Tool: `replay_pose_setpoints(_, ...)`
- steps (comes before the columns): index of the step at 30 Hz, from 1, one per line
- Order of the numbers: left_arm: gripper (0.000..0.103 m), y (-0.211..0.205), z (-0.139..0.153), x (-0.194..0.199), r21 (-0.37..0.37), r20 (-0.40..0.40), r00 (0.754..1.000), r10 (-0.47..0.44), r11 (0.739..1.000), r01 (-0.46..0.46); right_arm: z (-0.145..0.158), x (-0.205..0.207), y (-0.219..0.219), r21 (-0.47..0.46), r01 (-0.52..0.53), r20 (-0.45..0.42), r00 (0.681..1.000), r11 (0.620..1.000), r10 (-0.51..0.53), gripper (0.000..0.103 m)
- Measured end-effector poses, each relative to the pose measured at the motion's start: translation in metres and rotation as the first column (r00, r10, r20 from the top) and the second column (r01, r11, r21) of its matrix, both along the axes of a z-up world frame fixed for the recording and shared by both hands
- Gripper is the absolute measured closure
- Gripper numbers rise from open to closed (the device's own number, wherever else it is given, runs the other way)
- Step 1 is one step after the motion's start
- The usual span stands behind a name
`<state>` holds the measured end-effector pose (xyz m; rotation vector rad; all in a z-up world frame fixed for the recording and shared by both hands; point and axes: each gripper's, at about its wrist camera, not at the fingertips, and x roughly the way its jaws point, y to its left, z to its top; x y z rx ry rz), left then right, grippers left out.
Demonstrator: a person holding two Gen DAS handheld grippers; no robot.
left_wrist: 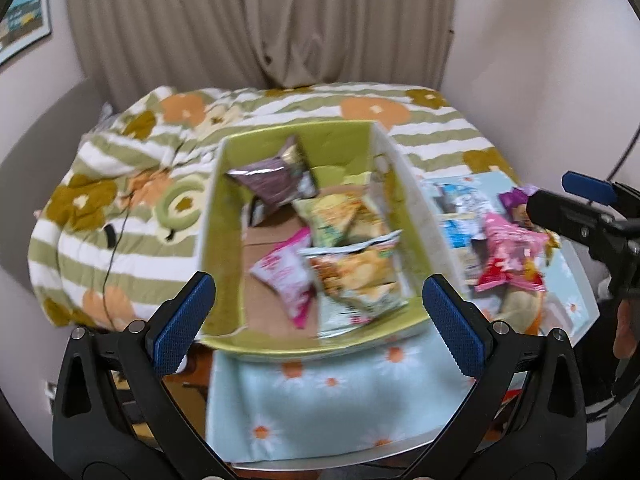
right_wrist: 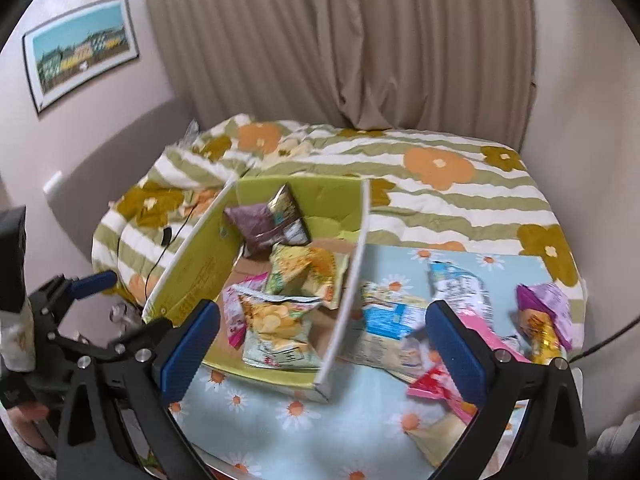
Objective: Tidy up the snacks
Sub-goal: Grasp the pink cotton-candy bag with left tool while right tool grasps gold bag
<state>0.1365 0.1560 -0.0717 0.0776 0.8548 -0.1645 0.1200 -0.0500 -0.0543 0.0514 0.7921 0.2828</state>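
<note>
A green open box [left_wrist: 224, 216] [right_wrist: 192, 264] stands on a daisy-print cloth [left_wrist: 320, 408] [right_wrist: 280, 412]. In it lie a brown packet [left_wrist: 272, 184] [right_wrist: 260, 228], yellow-green packets [left_wrist: 340, 216] [right_wrist: 300, 268], a pink-white packet [left_wrist: 286, 276] and a chips packet [left_wrist: 360, 276] [right_wrist: 276, 320]. Loose snacks lie right of the box: a pink packet [left_wrist: 508, 256] [right_wrist: 444, 384], blue-white packets [left_wrist: 456, 216] [right_wrist: 392, 316] and a purple packet [right_wrist: 544, 308]. My left gripper [left_wrist: 320, 320] is open and empty above the box's near edge. My right gripper [right_wrist: 324, 348] is open and empty above the box's right wall.
A bed with a green-striped flower quilt [left_wrist: 120, 184] [right_wrist: 440, 184] lies behind the table. A black cable [left_wrist: 116, 240] runs over the quilt. Beige curtains [left_wrist: 260, 20] hang at the back. The right gripper shows at the right edge of the left wrist view [left_wrist: 580, 216].
</note>
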Motion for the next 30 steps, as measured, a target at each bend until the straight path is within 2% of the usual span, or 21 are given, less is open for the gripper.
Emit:
replay_pose_setpoints(7,0.0,-0.071,0.007,-0.012,-0.005,0.008,0.999,-0.032,0.999,0.032,0.012,-0.019,-0.069,0.003,0.052,0.021,0.998,0.999,-0.052,0.001)
replay_pose_setpoints(15,0.0,-0.157,0.0,-0.017,-0.027,-0.005,0.998,-0.055,0.998,0.054,0.002,-0.036,-0.162,-0.003,0.082,-0.011,0.997,0.997,-0.082,0.001)
replay_pose_setpoints(23,0.0,-0.223,-0.029,0.0,-0.046,-0.068,0.991,-0.116,0.993,0.113,-0.025,-0.029,-0.234,0.028,0.098,-0.078,0.992,0.995,-0.095,0.001)
replay_pose_setpoints(30,0.0,-0.262,-0.074,0.032,-0.028,-0.155,0.968,-0.199,0.98,0.197,-0.069,-0.003,-0.271,0.114,0.159,-0.185,0.973,0.981,-0.136,0.001)
